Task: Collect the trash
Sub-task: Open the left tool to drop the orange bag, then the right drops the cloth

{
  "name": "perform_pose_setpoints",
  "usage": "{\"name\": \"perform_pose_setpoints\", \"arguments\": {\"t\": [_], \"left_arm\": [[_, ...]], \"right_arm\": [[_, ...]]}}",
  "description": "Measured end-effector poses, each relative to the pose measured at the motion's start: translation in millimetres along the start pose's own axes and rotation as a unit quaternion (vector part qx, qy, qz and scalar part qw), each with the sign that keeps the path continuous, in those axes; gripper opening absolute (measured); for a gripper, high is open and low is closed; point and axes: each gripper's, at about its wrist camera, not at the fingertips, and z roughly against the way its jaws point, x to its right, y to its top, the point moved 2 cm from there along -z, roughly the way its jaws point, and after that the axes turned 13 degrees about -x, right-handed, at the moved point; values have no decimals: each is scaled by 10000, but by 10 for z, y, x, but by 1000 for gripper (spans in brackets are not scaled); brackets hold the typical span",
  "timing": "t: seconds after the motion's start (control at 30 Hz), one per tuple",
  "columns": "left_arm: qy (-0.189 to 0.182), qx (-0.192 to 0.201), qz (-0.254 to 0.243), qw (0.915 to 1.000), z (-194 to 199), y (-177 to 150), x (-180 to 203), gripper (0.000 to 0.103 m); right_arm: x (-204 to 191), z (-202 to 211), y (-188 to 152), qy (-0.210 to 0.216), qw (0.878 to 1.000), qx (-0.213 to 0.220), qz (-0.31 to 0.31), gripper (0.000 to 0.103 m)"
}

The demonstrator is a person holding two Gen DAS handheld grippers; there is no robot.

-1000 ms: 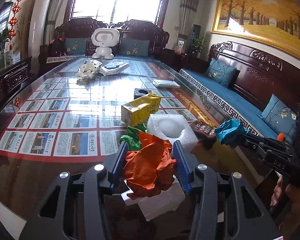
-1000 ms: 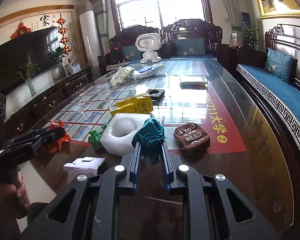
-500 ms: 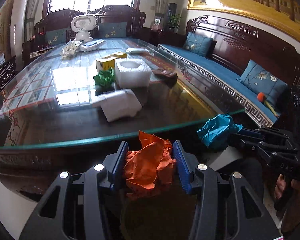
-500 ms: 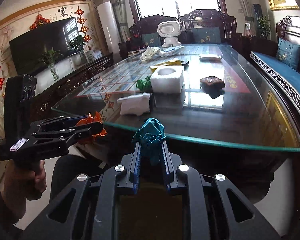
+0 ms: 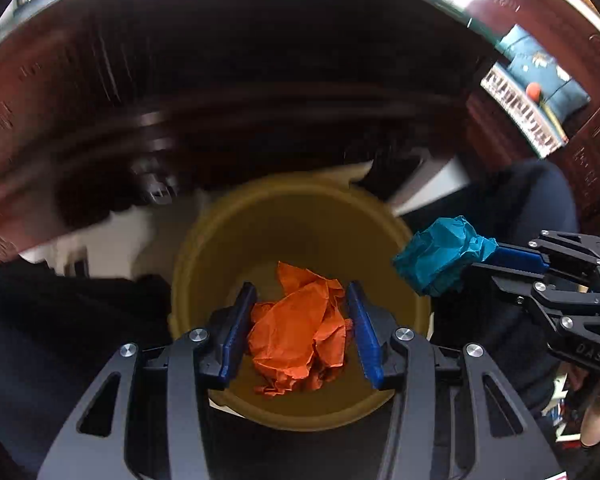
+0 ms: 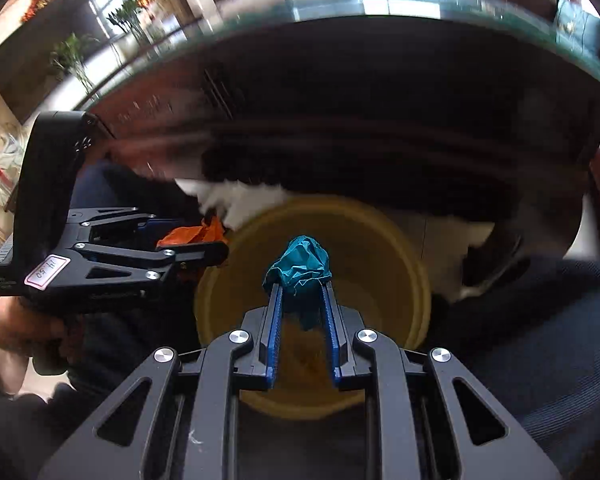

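A round yellow bin (image 5: 300, 224) stands on the floor below the table edge; it also shows in the right wrist view (image 6: 364, 240). My left gripper (image 5: 302, 300) is shut on a crumpled orange paper (image 5: 300, 328) and holds it over the bin's mouth. My right gripper (image 6: 300, 292) is shut on a crumpled teal paper (image 6: 300, 264) over the bin. In the left wrist view the teal paper (image 5: 440, 256) hangs just right of the bin's rim. In the right wrist view the orange paper (image 6: 192, 234) sits at the bin's left rim.
The dark wooden table with its glass top edge (image 6: 420, 16) looms above and beyond the bin. The person's dark trouser legs (image 5: 512, 216) flank the bin on both sides. A blue sofa cushion (image 5: 540, 68) lies far right. Pale floor (image 6: 240, 200) shows behind the bin.
Both grippers have dropped from table height to below the table edge and tilted down, carrying their papers over the yellow bin. The table top has left view.
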Motion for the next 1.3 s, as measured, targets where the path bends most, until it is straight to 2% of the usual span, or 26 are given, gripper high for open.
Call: {"name": "perform_pose_setpoints", "arguments": {"t": [0.23,0.53,0.63,0.67,0.7,1.3], "left_arm": [[80,-547,-87,9984,-503,-45,20,48],[92,-846,-181,9962,-723,-63,52,48],[11,-911,-193,9957,-734,-56,55,59],[41,-905,-195,9957,-741,-48,56,72],[48,-897,-193,9958,-732,-45,58,80],[416,-893,-114,9951,-599,-35,-39,83]], "right_arm": [[96,-259,-46,5,9994,-337,-111,19],[157,-462,-64,-37,9986,-527,-91,19],[166,-476,-73,-16,9983,-572,-97,19],[170,-480,-75,-13,9983,-576,-101,19],[177,-489,-71,-10,9982,-582,-104,19],[137,-486,-60,2,9983,-586,-30,19]]}}
